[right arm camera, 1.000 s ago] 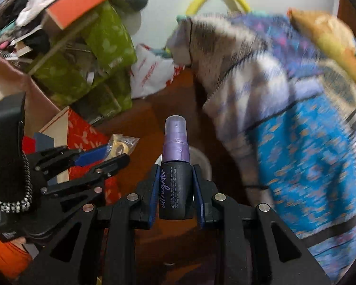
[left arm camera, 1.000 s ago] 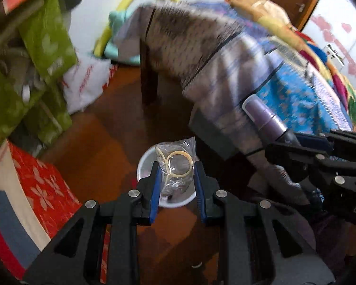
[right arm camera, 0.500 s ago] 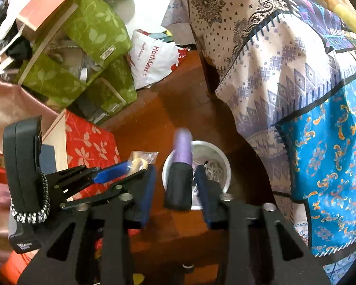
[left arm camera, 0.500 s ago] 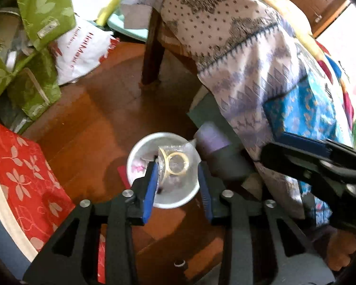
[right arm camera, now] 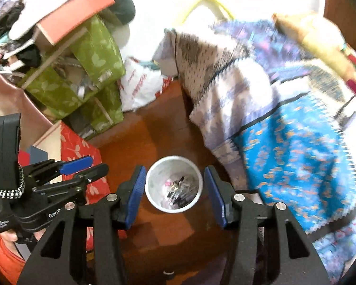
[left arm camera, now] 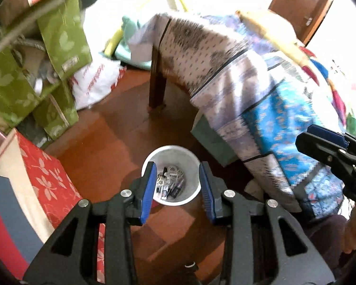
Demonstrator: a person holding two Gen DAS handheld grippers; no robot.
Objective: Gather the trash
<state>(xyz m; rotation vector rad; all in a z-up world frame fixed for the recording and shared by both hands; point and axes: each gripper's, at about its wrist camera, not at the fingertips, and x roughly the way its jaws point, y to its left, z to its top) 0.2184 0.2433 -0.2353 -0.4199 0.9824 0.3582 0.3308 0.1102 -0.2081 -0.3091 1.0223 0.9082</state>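
Note:
A small white bin (left arm camera: 194,161) stands on the wooden floor, seen from above in both views (right arm camera: 152,173). Trash lies at its bottom (left arm camera: 169,184), (right arm camera: 179,190): dark and shiny bits, blurred. My left gripper (left arm camera: 178,185) is open and empty, above the bin. My right gripper (right arm camera: 174,190) is open and empty, also above the bin. The right gripper's fingers (left arm camera: 325,144) show at the right edge of the left wrist view. The left gripper's fingers (right arm camera: 76,166) show at the left of the right wrist view.
A bed with patterned blue and white covers (left arm camera: 261,95) overhangs the floor to the right; its wooden leg (left arm camera: 156,83) stands behind the bin. Green boxes (left arm camera: 47,71), a white plastic bag (left arm camera: 92,83) and a red floral box (left arm camera: 47,178) crowd the left.
Both grippers opened. The clear bag with rings left the left gripper and the purple-capped spray bottle left the right one; both are gone from the jaws, and the bin holds more trash.

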